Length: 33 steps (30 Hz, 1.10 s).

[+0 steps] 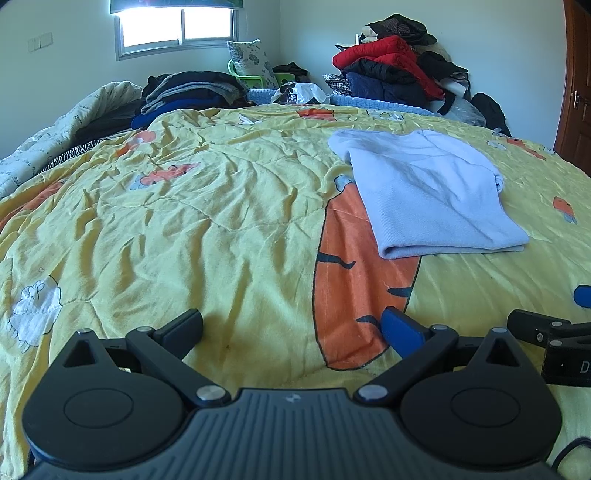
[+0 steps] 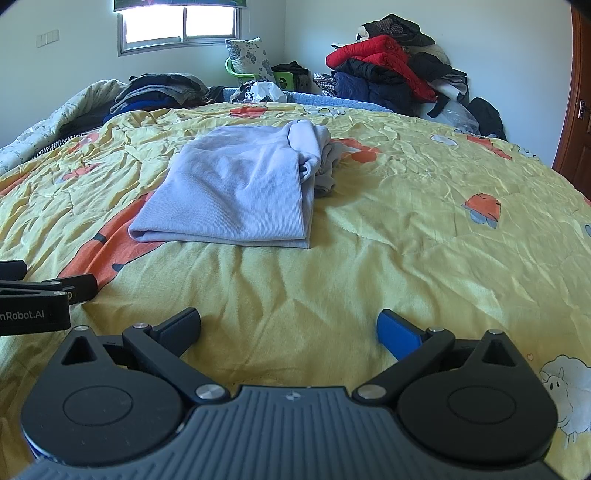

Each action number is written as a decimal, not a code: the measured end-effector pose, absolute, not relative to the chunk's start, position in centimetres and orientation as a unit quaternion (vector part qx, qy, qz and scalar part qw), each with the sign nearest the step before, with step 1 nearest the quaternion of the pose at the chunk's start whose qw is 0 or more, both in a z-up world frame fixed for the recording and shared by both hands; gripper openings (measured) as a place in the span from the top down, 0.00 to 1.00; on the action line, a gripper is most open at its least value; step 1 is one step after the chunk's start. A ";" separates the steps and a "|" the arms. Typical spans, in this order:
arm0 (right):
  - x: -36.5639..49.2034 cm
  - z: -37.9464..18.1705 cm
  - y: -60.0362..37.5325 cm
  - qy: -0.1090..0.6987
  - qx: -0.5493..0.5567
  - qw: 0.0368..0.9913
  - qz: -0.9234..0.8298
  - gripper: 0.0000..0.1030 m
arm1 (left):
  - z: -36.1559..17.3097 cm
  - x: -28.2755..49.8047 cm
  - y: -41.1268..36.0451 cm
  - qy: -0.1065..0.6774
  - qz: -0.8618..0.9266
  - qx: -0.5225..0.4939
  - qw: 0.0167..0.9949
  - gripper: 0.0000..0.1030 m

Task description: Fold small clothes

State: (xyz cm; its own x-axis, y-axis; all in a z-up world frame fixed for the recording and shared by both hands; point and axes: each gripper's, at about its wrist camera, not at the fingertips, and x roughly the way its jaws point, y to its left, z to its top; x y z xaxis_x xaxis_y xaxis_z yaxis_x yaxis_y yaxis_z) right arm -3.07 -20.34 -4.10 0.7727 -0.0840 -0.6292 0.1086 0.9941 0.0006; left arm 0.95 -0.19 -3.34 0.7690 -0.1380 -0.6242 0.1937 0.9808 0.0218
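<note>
A pale lilac knit garment (image 1: 428,192) lies folded flat on the yellow quilt (image 1: 207,221), ahead and to the right in the left wrist view. In the right wrist view the garment (image 2: 236,192) lies ahead and slightly left, with a bunched sleeve and grey fabric at its far right edge. My left gripper (image 1: 291,328) is open and empty, low over the quilt short of the garment. My right gripper (image 2: 288,328) is open and empty, also short of the garment. Each gripper shows at the side of the other's view.
Folded dark clothes (image 1: 188,92) are stacked at the far left of the bed. A heap of red, black and navy jackets (image 1: 391,70) sits at the far right. A brown door (image 1: 576,88) stands at the right. A window (image 1: 177,29) is behind the bed.
</note>
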 end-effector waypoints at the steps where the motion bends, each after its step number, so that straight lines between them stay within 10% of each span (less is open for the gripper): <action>1: -3.1 -4.1 -20.3 0.333 0.018 0.941 -0.052 0.00 | -3.3 1.0 -0.2 0.328 -0.088 0.042 0.940 0.00; 33: -3.1 -4.1 -20.3 0.334 0.020 0.941 -0.054 0.00 | -3.3 0.9 -0.3 0.328 -0.079 0.040 0.940 0.00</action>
